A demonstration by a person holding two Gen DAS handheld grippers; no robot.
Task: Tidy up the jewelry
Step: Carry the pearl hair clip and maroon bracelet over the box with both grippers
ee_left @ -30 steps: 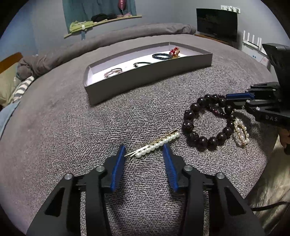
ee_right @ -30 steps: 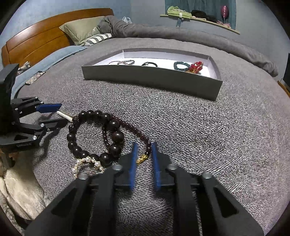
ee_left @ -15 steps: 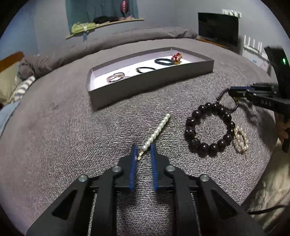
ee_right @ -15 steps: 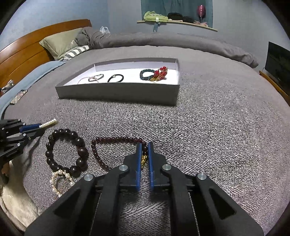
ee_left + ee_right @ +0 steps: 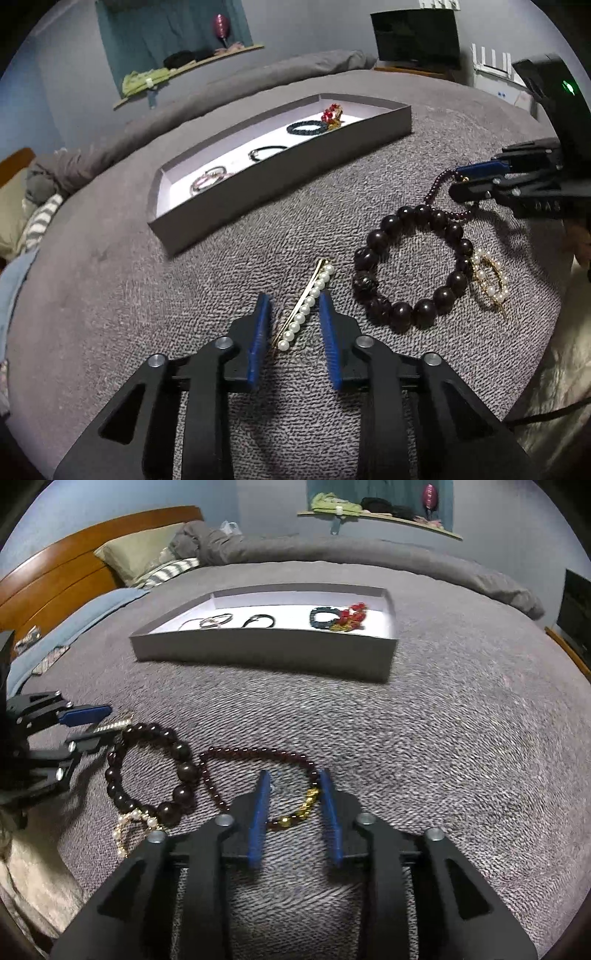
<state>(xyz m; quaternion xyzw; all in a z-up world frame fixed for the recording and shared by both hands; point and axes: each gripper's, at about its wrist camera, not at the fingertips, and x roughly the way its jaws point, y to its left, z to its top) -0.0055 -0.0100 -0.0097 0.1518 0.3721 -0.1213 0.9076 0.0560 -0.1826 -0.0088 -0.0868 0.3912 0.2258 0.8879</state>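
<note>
On the grey bed, the left tool (image 5: 291,299) stands narrowly parted around the pearl hairpin (image 5: 306,306) without pinching it, while the right tool (image 5: 293,779), its jaws opening, straddles the thin dark-red bracelet (image 5: 255,755) lying near the grey tray (image 5: 266,650).

"What is this room?"

"A bedroom. The big bed (image 5: 424,716) has a grey blanket. A brown wooden headboard (image 5: 62,579) stands at one end, with a green pillow (image 5: 136,554) and a striped one (image 5: 170,570) by it."

"And the walls?"

"Blue-grey. A wooden shelf (image 5: 380,517) sits under teal curtains (image 5: 166,33), with clothes piled on it. A dark TV screen (image 5: 415,38) stands in the corner. The light is dim."
</note>
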